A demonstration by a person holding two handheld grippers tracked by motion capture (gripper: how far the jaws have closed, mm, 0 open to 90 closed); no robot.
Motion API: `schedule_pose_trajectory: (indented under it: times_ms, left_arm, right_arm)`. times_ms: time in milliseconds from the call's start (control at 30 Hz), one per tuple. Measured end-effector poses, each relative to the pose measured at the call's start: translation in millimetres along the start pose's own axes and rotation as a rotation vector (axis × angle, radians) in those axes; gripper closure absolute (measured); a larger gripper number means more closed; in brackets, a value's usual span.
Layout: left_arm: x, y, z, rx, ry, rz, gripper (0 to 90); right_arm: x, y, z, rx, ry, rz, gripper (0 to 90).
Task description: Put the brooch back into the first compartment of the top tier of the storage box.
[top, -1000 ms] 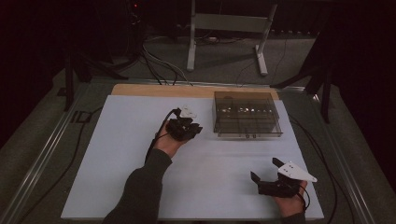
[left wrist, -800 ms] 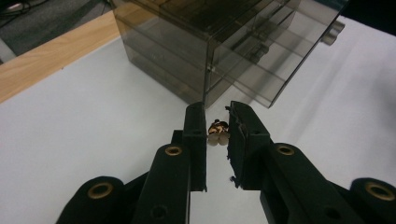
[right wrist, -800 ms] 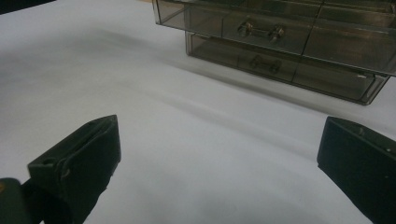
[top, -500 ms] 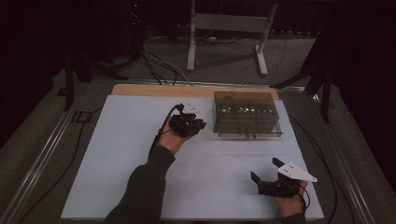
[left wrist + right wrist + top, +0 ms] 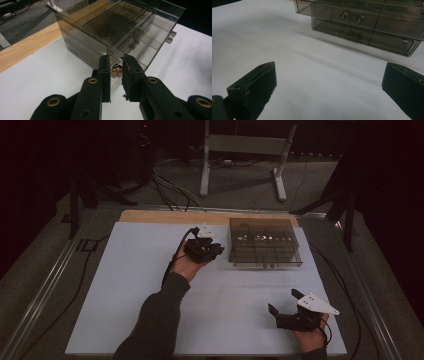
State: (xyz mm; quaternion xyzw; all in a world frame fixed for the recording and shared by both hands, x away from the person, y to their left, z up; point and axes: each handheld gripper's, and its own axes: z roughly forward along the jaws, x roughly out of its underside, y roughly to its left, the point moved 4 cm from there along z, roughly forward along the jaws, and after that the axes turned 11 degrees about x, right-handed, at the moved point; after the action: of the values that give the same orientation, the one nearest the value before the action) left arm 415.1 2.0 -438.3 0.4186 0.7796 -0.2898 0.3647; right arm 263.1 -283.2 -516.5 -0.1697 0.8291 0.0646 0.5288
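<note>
Counter [image 5: 150, 290]: flat, matte white sheet over a wooden edge.
Box [image 5: 263, 242]: smoky clear plastic, rectangular, drawers inside; long axis across the counter, far right of centre.
Right gripper [image 5: 289, 306]: black jaws wide apart, nothing between them, near right.
Left gripper [image 5: 116, 65]: narrow, clamped on bead.
Bead [image 5: 116, 71]: small, shiny, gold-and-pale, just before the box corner.

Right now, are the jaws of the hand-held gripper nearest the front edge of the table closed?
No, the right hand-held gripper has its two black jaws standing far apart over the bare white table, with nothing between them.
</note>
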Motion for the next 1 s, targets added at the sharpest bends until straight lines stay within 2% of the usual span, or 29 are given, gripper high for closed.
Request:
schedule_pose_trajectory:
  times_ms: [633,767,1000]
  left_arm:
    - [-12.6,-4.9,11.3,0.015,-0.004,0.008,78.5]
    - [-16.0,-4.9,16.5,0.033,-0.018,-0.006,78.5]
    - [-18.5,-5.1,22.2,0.038,-0.016,-0.012,78.5]
  right_arm:
    - [-0.3,0.2,0.4,-0.003,0.000,-0.001,0.3]
    - [-0.6,0.0,0.8,-0.004,-0.002,0.000,0.3]
    - [-0.6,0.7,1.2,-0.005,-0.001,-0.002,0.3]
